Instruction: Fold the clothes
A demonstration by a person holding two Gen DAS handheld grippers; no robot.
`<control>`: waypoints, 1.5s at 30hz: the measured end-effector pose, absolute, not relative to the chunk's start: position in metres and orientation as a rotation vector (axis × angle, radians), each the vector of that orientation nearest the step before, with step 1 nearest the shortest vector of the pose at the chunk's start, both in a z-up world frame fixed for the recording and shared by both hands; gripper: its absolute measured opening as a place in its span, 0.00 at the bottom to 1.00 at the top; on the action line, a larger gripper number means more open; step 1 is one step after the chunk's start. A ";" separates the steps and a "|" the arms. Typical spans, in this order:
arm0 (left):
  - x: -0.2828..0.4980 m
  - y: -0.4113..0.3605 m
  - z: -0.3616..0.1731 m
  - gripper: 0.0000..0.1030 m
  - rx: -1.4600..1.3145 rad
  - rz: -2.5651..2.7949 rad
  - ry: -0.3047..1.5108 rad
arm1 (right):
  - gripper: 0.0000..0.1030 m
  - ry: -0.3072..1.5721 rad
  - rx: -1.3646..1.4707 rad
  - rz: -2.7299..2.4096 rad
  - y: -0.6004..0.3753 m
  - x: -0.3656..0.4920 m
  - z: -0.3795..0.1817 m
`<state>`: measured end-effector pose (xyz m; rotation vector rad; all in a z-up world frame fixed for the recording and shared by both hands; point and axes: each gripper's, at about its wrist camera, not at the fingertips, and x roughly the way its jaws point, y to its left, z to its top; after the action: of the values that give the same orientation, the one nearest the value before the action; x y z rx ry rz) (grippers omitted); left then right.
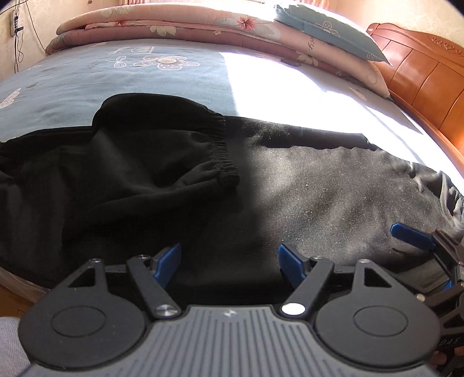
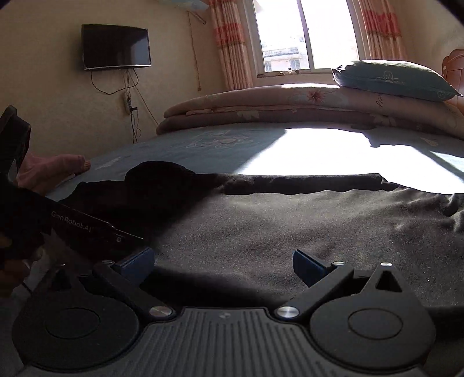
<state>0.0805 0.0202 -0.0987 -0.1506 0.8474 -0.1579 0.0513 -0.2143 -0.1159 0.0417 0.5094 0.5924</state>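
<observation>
Black trousers (image 1: 261, 197) lie spread across the near side of the bed, with one elastic cuffed leg end (image 1: 223, 150) folded back over the rest. They also show in the right wrist view (image 2: 275, 226). My left gripper (image 1: 229, 261) is open just above the near edge of the fabric. My right gripper (image 2: 223, 262) is open over the trousers too; one of its blue fingers (image 1: 411, 235) shows at the right of the left wrist view. The left gripper's body (image 2: 72, 226) shows at the left of the right wrist view.
The bed has a blue flowered sheet (image 1: 130, 78). A folded pink quilt (image 1: 179, 26) and a blue pillow (image 1: 330, 32) lie at its far side. A wooden headboard (image 1: 423, 75) stands at the right. A wall TV (image 2: 116, 46) and a window (image 2: 304, 34) are beyond.
</observation>
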 end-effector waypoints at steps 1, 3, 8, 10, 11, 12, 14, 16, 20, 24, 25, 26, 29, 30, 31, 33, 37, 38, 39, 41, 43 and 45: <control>0.081 0.021 -0.098 0.73 -0.158 -0.156 0.848 | 1.00 0.548 0.063 0.634 -0.210 0.051 -0.119; 0.083 0.021 -0.098 0.74 -0.157 -0.154 0.852 | 1.00 0.583 0.123 0.714 -0.207 0.046 -0.120; 0.084 0.019 -0.098 0.75 -0.153 -0.151 0.856 | 1.00 0.473 0.127 0.574 -0.234 0.035 -0.099; 0.084 0.019 -0.099 0.75 -0.163 -0.150 0.851 | 1.00 0.511 0.160 0.448 -0.255 0.043 -0.101; 0.084 0.020 -0.099 0.75 -0.166 -0.150 0.851 | 1.00 0.547 0.183 0.404 -0.264 0.047 -0.105; 0.084 0.020 -0.099 0.75 -0.169 -0.150 0.850 | 1.00 0.570 0.214 0.386 -0.274 0.049 -0.111; 0.084 0.021 -0.099 0.75 -0.175 -0.149 0.850 | 1.00 0.581 0.249 0.376 -0.287 0.047 -0.117; 0.084 0.022 -0.099 0.76 -0.185 -0.150 0.849 | 1.00 0.576 0.237 0.380 -0.288 0.039 -0.116; 0.084 0.022 -0.099 0.77 -0.186 -0.154 0.847 | 1.00 0.553 0.165 0.341 -0.290 0.032 -0.108; 0.084 0.023 -0.099 0.77 -0.185 -0.156 0.847 | 1.00 0.509 0.172 0.205 -0.330 0.046 -0.092; 0.084 0.023 -0.099 0.77 -0.190 -0.155 0.846 | 1.00 0.505 0.178 0.171 -0.340 0.050 -0.089; 0.084 0.023 -0.099 0.77 -0.189 -0.153 0.844 | 1.00 0.539 0.206 0.133 -0.354 0.057 -0.092; 0.084 0.021 -0.100 0.77 -0.182 -0.148 0.841 | 1.00 0.642 0.275 0.034 -0.395 0.075 -0.106; 0.085 0.019 -0.099 0.77 -0.176 -0.144 0.846 | 1.00 0.669 0.296 0.009 -0.408 0.080 -0.109; 0.086 0.018 -0.098 0.78 -0.170 -0.139 0.852 | 1.00 0.657 0.317 0.016 -0.414 0.079 -0.108; 0.088 0.014 -0.096 0.78 -0.157 -0.129 0.864 | 1.00 0.638 0.334 0.029 -0.418 0.077 -0.108; 0.090 -0.002 -0.076 0.77 -0.223 -0.269 0.824 | 1.00 0.607 0.333 0.051 -0.413 0.074 -0.111; 0.093 -0.007 -0.073 0.78 -0.250 -0.301 0.822 | 1.00 0.600 0.333 0.056 -0.412 0.074 -0.112; 0.096 -0.012 -0.070 0.79 -0.277 -0.331 0.822 | 1.00 0.595 0.333 0.062 -0.411 0.073 -0.112; 0.107 -0.025 -0.073 0.79 -0.358 -0.408 0.857 | 1.00 0.602 0.313 0.080 -0.404 0.075 -0.112; 0.117 -0.037 -0.080 0.79 -0.436 -0.472 0.901 | 1.00 0.603 0.291 0.100 -0.398 0.075 -0.111; 0.120 -0.045 -0.088 0.79 -0.465 -0.505 0.925 | 1.00 0.600 0.278 0.121 -0.395 0.073 -0.110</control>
<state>0.1197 -0.0451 -0.0878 -0.4651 0.9245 -0.5050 0.0732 -0.3949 -0.1099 0.2778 0.6000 0.1209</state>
